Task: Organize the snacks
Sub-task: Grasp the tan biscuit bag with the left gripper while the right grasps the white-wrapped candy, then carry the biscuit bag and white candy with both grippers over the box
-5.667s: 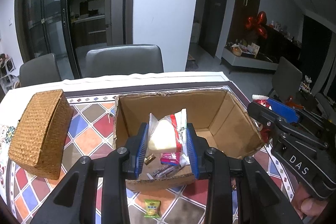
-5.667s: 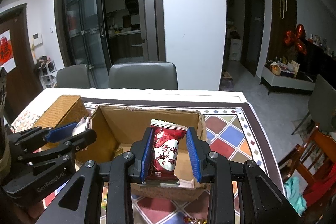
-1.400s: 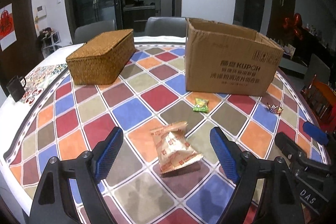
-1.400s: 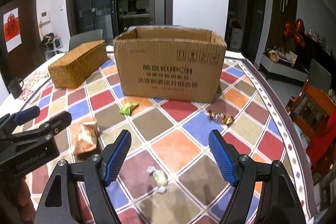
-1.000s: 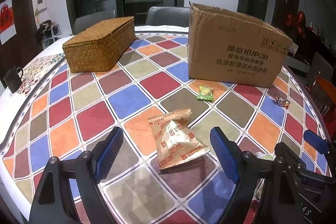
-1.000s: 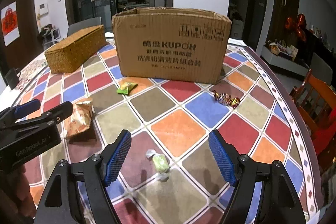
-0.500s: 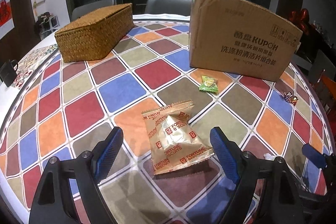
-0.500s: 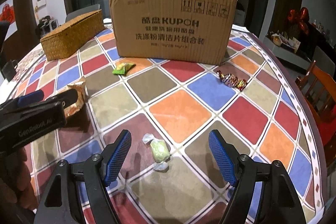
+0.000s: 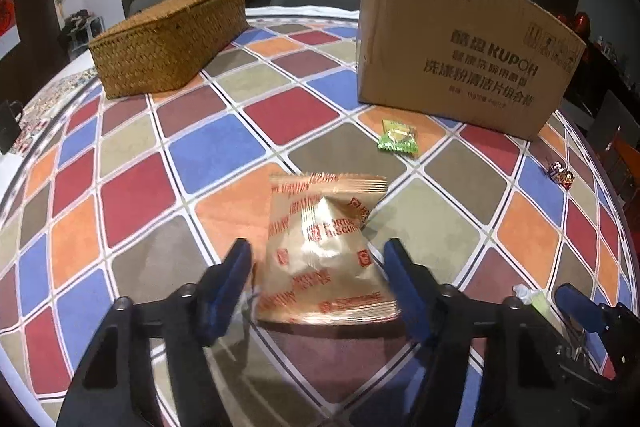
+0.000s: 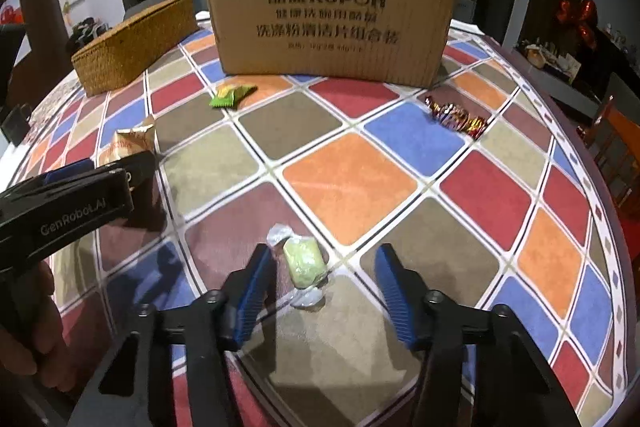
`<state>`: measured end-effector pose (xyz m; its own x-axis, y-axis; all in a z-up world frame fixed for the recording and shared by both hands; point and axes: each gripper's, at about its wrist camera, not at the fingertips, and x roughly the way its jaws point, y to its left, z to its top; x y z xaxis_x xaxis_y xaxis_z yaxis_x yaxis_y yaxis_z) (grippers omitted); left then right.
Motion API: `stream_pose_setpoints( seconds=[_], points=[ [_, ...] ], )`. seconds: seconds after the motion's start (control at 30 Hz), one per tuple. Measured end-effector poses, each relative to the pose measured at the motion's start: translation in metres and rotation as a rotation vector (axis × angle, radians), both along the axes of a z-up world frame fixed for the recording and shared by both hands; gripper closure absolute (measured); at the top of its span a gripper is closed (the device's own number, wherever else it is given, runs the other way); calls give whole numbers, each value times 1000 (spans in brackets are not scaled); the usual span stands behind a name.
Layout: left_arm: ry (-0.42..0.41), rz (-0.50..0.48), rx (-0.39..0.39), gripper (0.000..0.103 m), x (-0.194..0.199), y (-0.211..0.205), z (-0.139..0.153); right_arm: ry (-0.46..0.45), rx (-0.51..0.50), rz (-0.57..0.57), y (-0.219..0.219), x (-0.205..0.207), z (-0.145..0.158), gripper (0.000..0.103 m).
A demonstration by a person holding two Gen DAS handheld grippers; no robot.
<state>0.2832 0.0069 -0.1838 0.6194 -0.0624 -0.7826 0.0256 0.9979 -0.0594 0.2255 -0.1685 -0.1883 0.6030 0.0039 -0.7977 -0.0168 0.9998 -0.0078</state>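
Observation:
A gold biscuit packet (image 9: pixel 324 247) lies flat on the tiled tablecloth. My left gripper (image 9: pixel 318 255) straddles it, jaws closing, with a gap left at the left pad. A pale green candy in a clear wrapper (image 10: pixel 304 263) lies between the blue pads of my right gripper (image 10: pixel 324 259). Those jaws are closing too and stand clear of the candy on both sides. The cardboard box (image 10: pixel 332 7) stands upright behind, its inside hidden. A green sachet (image 10: pixel 232 94) and a red-gold wrapped sweet (image 10: pixel 456 117) lie in front of it.
A woven wicker box (image 9: pixel 168 39) sits at the back left of the round table (image 9: pixel 208 147). A black mug (image 9: pixel 8 127) stands at the left edge. A hand (image 10: pixel 24 327) holds the left gripper. Chairs stand beyond the table, and an orange chair to the right.
Both grippers have sunk closer to the table. Their jaws have narrowed, the left around the biscuit packet and the right around the green candy. Nothing on the table has shifted.

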Motion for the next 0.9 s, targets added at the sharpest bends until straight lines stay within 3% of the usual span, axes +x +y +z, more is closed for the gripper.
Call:
stream_pose_setpoints(
  seconds=[0.1,0.17,0.2,0.37,0.9],
  points=[
    [-4,-4,-4,45,-1,0,-1,-5,1,10,2,0,1,66],
    [-9,-8,-7,49,-2,-1,0,-6,0,21,4,0,2,82],
    [-13,-10,-7,51,-2,-1,1,-8,-2,25,6,0,2,83],
    [-24,-18,-11,60,-4,-2,4,-10,5,25,5,-1,3,83],
    [-65,-20,-3,61,-12,-4,26,-65,28,16,-1,0,25,83]
  ],
)
